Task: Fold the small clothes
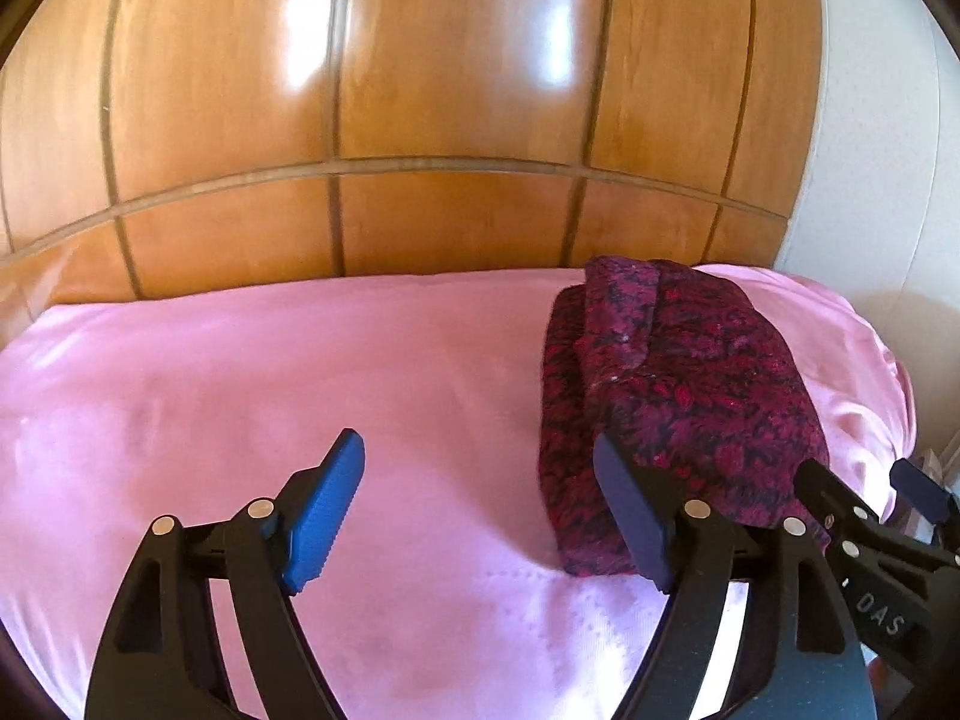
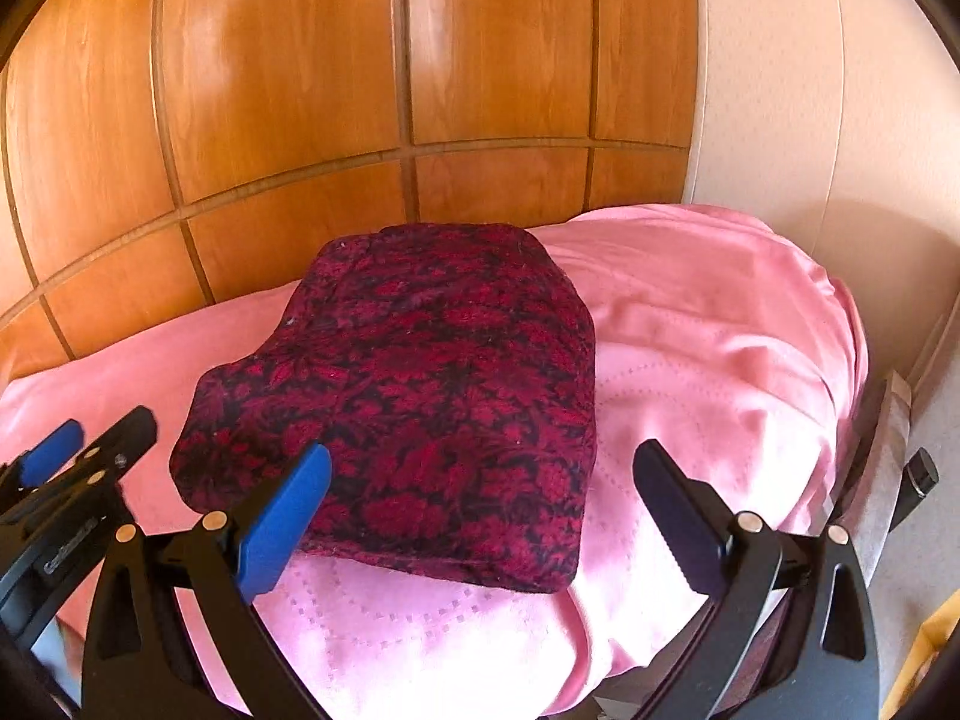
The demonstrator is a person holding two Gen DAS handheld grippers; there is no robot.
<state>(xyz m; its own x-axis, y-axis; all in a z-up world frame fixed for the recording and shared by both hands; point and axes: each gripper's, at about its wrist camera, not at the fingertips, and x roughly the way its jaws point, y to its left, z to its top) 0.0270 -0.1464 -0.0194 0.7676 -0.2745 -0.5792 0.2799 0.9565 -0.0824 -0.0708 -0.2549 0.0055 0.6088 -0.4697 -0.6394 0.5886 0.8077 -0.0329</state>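
A folded dark red and black patterned garment (image 1: 690, 372) (image 2: 432, 348) lies as a compact block on a pink cover (image 1: 300, 360) (image 2: 720, 330). My left gripper (image 1: 477, 450) is open over the bare cover, and its right finger (image 1: 630, 510) stands in front of the garment's near left edge. My right gripper (image 2: 483, 456) is open too. The garment's near edge shows between its blue finger (image 2: 282, 516) and dark finger (image 2: 678, 516), and neither pad presses on it. Each gripper also appears at the edge of the other view: the right gripper (image 1: 864, 480) and the left gripper (image 2: 90, 432).
Glossy wooden panels (image 1: 420, 90) (image 2: 360, 60) rise right behind the pink surface. A pale wall (image 1: 870, 150) (image 2: 780, 90) stands at the right. The cover drops off at its right edge, with floor (image 2: 936, 540) beyond. Left of the garment lies a wide stretch of flat cover.
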